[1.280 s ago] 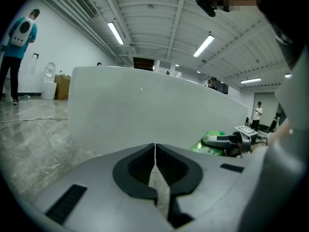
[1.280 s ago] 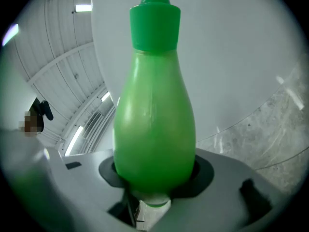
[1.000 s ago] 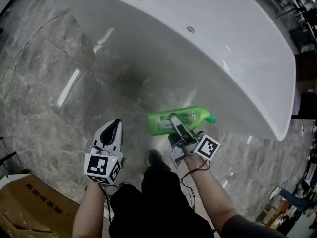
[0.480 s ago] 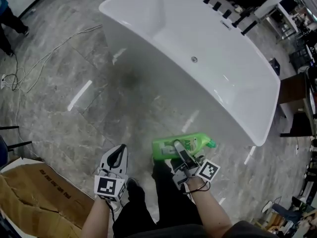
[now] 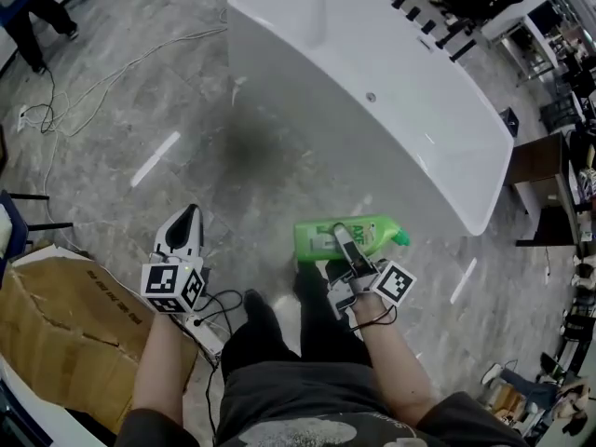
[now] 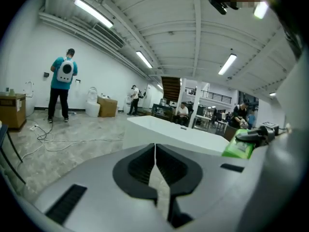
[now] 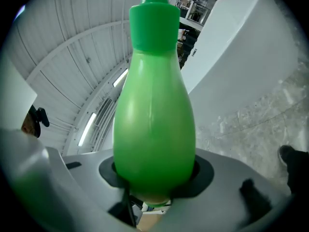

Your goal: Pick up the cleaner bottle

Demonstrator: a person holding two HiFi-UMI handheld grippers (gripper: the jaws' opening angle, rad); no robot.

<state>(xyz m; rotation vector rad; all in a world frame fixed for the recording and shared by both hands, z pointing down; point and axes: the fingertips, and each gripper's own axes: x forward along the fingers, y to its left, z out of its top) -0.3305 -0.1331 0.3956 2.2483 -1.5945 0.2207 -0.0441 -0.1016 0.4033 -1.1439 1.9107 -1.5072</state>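
Note:
The green cleaner bottle (image 5: 346, 238) lies sideways in the air, gripped by my right gripper (image 5: 346, 243), its green cap (image 5: 399, 238) pointing right toward the bathtub. In the right gripper view the bottle (image 7: 153, 124) fills the middle, both jaws pressed on its body, cap (image 7: 154, 18) at the top. My left gripper (image 5: 186, 222) is held at the left of the head view, above the floor; in the left gripper view its jaws (image 6: 155, 161) meet with nothing between them. The bottle (image 6: 240, 146) also shows at that view's right edge.
A white freestanding bathtub (image 5: 372, 91) stands ahead on the grey marble floor (image 5: 140, 101). A cardboard box (image 5: 56, 333) lies at lower left. Cables (image 5: 84, 91) trail across the floor at upper left, near a person in a teal shirt (image 6: 62, 86). My shoes (image 5: 256, 305) show below.
Both grippers have risen well above the floor, the bottle going up with the right one. The view has pulled back, so the whole bathtub, the box and the cables now show.

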